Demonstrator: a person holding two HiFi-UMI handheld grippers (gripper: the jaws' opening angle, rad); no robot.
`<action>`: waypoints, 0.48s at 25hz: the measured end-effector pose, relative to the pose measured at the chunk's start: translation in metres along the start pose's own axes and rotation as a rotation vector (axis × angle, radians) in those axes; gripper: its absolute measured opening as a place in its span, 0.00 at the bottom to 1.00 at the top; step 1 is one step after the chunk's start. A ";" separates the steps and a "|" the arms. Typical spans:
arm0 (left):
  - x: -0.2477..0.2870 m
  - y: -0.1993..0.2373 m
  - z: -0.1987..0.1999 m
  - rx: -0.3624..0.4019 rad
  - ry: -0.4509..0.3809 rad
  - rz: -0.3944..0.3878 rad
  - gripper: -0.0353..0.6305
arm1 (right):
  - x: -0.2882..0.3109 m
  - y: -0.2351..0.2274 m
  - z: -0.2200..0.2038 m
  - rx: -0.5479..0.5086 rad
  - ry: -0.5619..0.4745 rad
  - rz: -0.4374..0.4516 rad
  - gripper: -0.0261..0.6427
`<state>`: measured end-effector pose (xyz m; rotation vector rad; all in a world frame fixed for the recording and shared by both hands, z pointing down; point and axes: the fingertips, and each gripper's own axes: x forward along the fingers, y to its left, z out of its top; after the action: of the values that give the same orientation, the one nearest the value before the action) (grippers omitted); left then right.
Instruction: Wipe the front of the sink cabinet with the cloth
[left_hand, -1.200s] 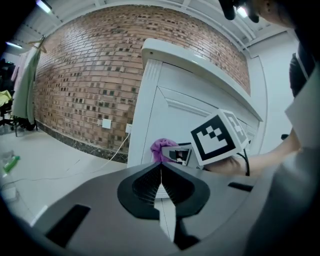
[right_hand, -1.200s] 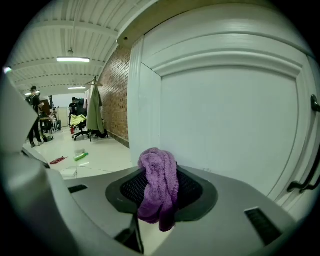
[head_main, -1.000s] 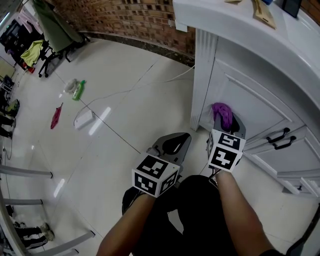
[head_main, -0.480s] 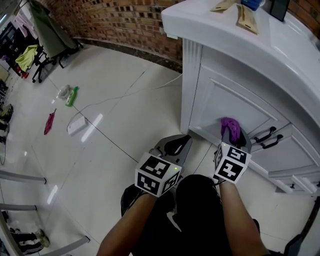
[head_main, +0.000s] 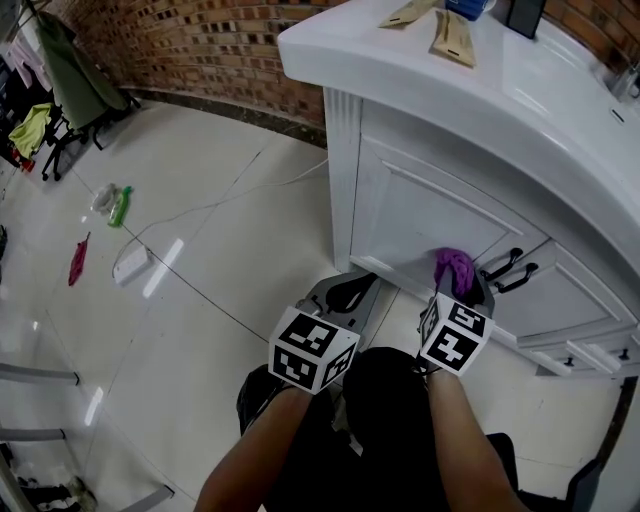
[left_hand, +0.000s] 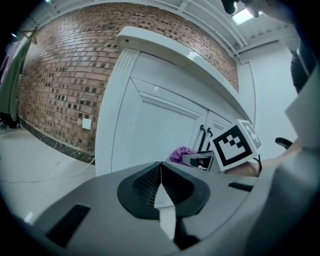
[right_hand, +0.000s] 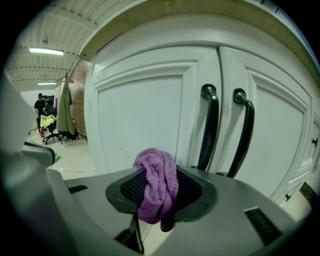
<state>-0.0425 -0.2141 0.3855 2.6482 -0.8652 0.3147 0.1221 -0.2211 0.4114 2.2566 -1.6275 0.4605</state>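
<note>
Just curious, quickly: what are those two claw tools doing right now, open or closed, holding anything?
The left gripper is shut, with nothing between its jaws.
The right gripper is shut on the purple cloth.

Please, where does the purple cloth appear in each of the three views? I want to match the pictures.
Head view: the crumpled purple cloth is right of centre, low before the white cabinet door.
Left gripper view: small, just right of centre.
Right gripper view: bottom centre, clamped between the jaws.
Shared landmark: the pair of black door handles, just right of the cloth in every view.
</note>
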 end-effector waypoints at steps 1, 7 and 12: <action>0.001 -0.001 0.000 0.000 0.001 -0.004 0.06 | -0.001 -0.002 -0.001 0.003 0.000 -0.006 0.25; 0.002 -0.002 -0.004 -0.002 0.008 -0.006 0.06 | -0.004 -0.011 -0.005 0.054 0.002 -0.041 0.25; -0.001 0.001 -0.006 -0.005 0.010 0.001 0.06 | -0.009 -0.025 -0.011 0.089 0.005 -0.082 0.25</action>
<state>-0.0449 -0.2120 0.3910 2.6397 -0.8626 0.3253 0.1426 -0.2012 0.4158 2.3747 -1.5333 0.5267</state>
